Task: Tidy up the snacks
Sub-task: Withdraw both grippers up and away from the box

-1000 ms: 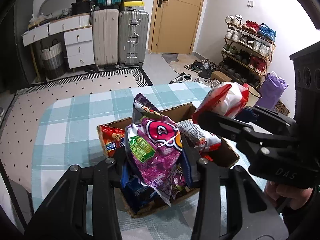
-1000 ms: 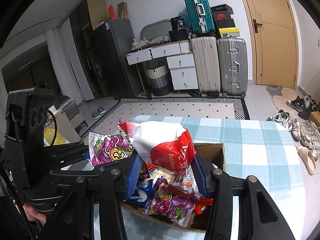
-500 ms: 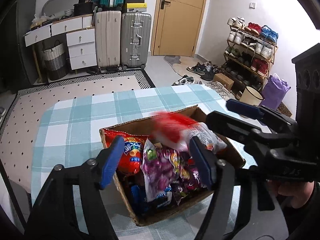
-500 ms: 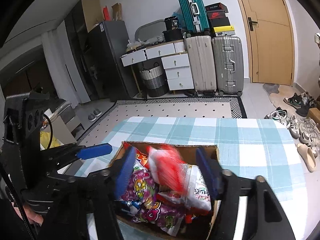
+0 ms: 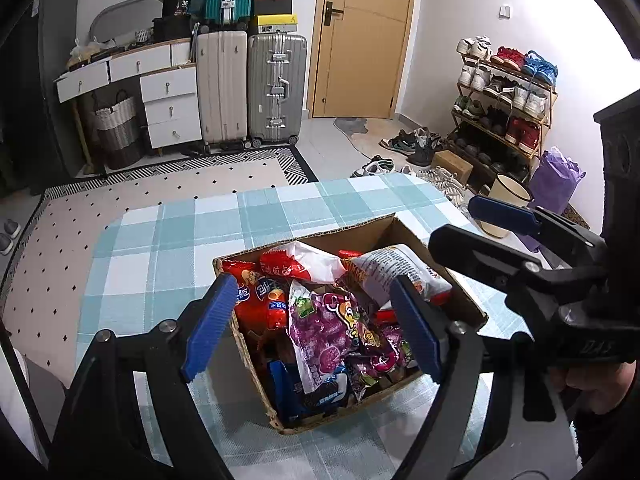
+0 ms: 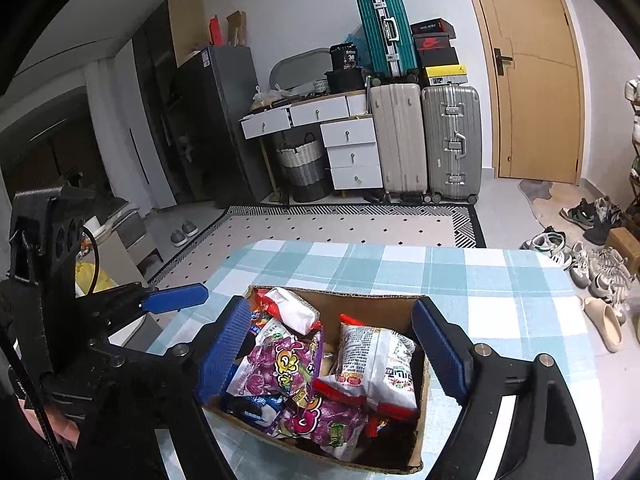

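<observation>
A cardboard box [image 5: 384, 226] full of snack bags stands on the checked tablecloth; it also shows in the right wrist view [image 6: 360, 302]. A purple bag [image 5: 320, 332], a red and white bag [image 5: 304, 264] and a white bag with red print [image 5: 394, 266] lie inside. The purple bag [image 6: 280, 364] and the white bag [image 6: 376, 360] show in the right wrist view too. My left gripper [image 5: 314, 330] is open and empty above the box. My right gripper [image 6: 332, 354] is open and empty above it from the other side.
The tablecloth [image 5: 180, 232] covers the table around the box. Beyond the table edge are a dotted rug [image 5: 160, 184], suitcases [image 5: 276, 88], a white drawer unit [image 5: 168, 100], a shoe rack [image 5: 504, 96] and loose shoes [image 6: 600, 280] on the floor.
Both grippers opened. The left one let go of the purple bag and the right one let go of the red and white bag; both bags dropped into the box. Both grippers drew back.
</observation>
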